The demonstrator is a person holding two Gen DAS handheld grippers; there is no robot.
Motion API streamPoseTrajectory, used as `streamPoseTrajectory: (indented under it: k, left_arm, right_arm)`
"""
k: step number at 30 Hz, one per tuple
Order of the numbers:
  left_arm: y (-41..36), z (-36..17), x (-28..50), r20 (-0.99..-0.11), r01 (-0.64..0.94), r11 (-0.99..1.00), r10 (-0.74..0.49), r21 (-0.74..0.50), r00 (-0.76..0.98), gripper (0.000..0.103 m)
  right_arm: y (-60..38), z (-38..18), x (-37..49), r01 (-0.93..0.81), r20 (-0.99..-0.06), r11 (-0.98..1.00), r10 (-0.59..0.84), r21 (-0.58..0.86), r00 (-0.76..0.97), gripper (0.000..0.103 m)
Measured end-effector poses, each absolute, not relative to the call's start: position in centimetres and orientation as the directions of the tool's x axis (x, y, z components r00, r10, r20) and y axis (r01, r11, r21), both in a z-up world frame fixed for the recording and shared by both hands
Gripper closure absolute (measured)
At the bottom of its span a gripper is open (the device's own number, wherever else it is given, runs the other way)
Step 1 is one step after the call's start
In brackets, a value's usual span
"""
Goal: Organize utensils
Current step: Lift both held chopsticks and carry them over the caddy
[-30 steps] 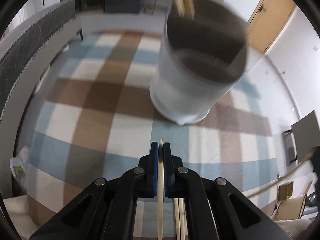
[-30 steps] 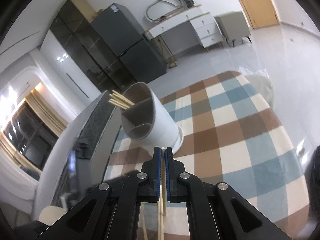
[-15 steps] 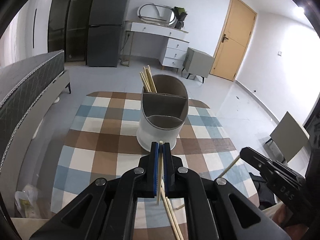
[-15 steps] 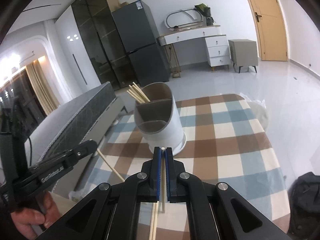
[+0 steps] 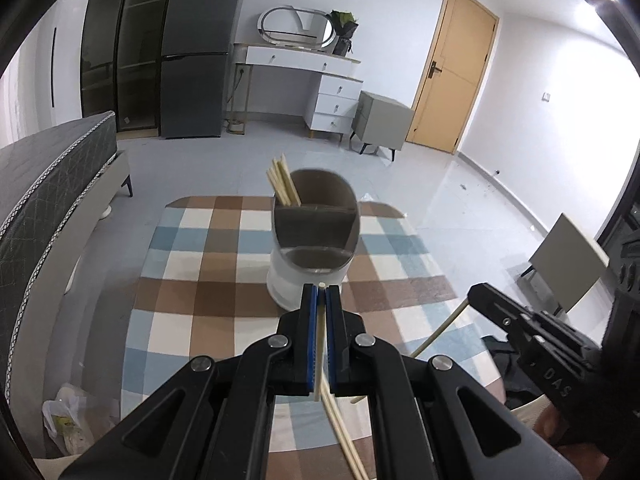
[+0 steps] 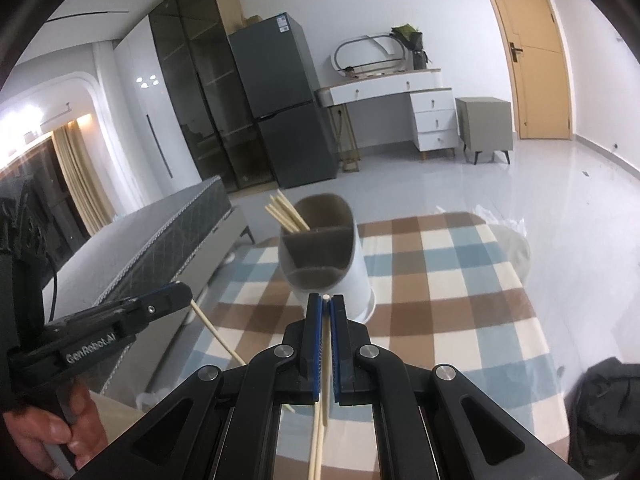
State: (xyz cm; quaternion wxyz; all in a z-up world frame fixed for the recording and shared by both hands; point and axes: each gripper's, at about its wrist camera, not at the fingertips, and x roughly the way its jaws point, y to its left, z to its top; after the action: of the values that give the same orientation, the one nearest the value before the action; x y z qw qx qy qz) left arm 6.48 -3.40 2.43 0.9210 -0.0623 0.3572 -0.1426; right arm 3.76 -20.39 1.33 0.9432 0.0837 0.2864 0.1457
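left gripper [image 5: 320,292] is pinched on one chopstick [image 5: 320,336] btwn its blue pads, tip poking just past the fingertips at 12 o'clock. right gripper [image 6: 327,304] pinches a 2nd chopstick [image 6: 326,360] the same way. both are held above a checked tablecloth [image 5: 224,280], w/ the utensil holder [image 5: 308,256] straight ahead at 12 o'clock, near the fingertips but apart. holder is white w/ brown dividers; a bunch of chopsticks [image 5: 282,180] stands in its far compartment, leaning to 11 o'clock. more loose chopsticks [image 5: 344,436] show under the left gripper, toward 5 o'clock. in left view the right gripper sits at 4 o'clock.
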Motion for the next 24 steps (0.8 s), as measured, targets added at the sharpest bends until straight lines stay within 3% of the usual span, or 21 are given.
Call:
streamPoseTrajectory:
  k: [15, 24]
  left_arm:
    - [-3.4, 10.9, 13.2, -0.526, 0.207, 0.92, -0.363, -0.332, 0.769, 0.103]
    - [-2.6, 12.5, 18.4, -0.487, 0.205, 0.915, -0.363, -0.348, 0.794, 0.103]
  right_arm:
    - [-20.1, 10.2, 10.3, -0.315, -0.435, 0.94, 0.34, 0.131, 0.834, 0.1]
    - [-17.3, 15.1, 15.9, -0.388, -0.392, 0.922, 0.361, 0.011, 0.846, 0.1]
